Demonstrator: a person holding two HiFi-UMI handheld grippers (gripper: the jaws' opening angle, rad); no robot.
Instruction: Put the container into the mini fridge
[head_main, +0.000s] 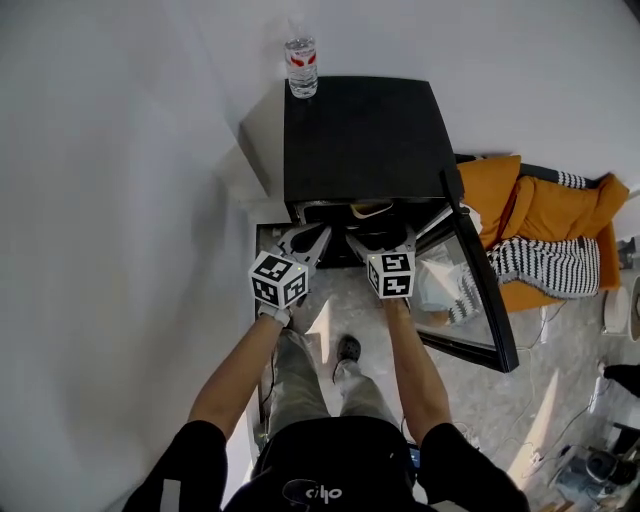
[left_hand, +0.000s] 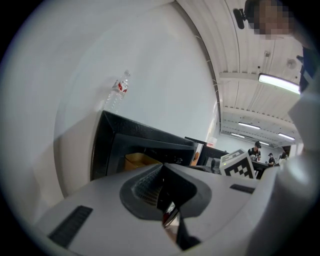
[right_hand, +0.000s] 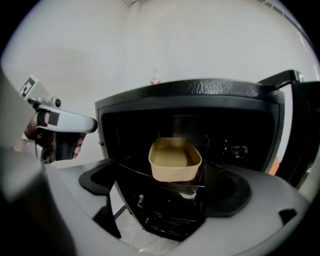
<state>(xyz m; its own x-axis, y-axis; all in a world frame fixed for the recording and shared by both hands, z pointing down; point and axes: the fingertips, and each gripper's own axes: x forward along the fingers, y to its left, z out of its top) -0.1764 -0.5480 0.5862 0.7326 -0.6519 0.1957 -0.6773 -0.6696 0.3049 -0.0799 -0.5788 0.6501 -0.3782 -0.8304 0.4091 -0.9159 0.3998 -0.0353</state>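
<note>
The black mini fridge (head_main: 360, 140) stands against the white wall with its glass door (head_main: 480, 290) swung open to the right. In the right gripper view a tan, open-topped container (right_hand: 175, 160) rests on a shelf inside the fridge. From the head view only a sliver of that container (head_main: 372, 210) shows under the fridge top. My right gripper (right_hand: 170, 195) is open in front of the opening, its jaws wide apart and clear of the container. My left gripper (head_main: 312, 240) hangs at the fridge's left front corner, its jaws pressed together (left_hand: 162, 169) with nothing held.
A plastic water bottle (head_main: 300, 65) stands on the fridge top at its back left corner. An orange cushion with striped cloth (head_main: 545, 235) lies to the right of the door. The person's legs and shoe (head_main: 347, 348) are just before the fridge.
</note>
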